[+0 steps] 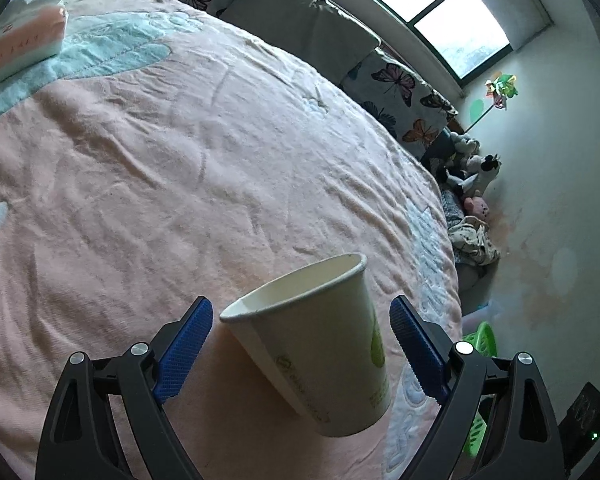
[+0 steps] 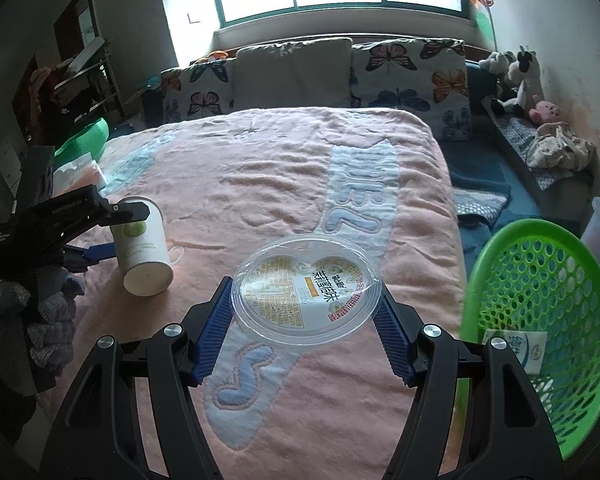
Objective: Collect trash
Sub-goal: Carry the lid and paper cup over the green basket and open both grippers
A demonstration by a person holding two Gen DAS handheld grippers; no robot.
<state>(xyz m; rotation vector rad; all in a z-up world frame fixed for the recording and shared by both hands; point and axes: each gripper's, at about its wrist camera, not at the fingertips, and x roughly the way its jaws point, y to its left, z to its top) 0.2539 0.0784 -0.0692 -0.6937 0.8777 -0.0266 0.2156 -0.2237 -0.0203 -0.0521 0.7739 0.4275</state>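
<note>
A white paper cup (image 1: 320, 352) with a green print lies on its side on the pink blanket (image 1: 180, 160). My left gripper (image 1: 300, 308) is open around it, a gap showing between each blue pad and the cup. In the right wrist view the cup (image 2: 144, 248) shows its base, with the left gripper (image 2: 120, 232) straddling it from the left. My right gripper (image 2: 304, 286) is shut on a clear round plastic lid (image 2: 306, 284) with a printed label, held by its edges above the blanket (image 2: 260, 160).
A green mesh basket (image 2: 540, 232) stands off the bed's right edge with a white packet (image 2: 516, 348) inside. A pink tissue box (image 1: 20, 44) lies far left on the bed. Butterfly pillows (image 2: 408, 76) line the headboard, and plush toys (image 2: 516, 76) sit along the right wall.
</note>
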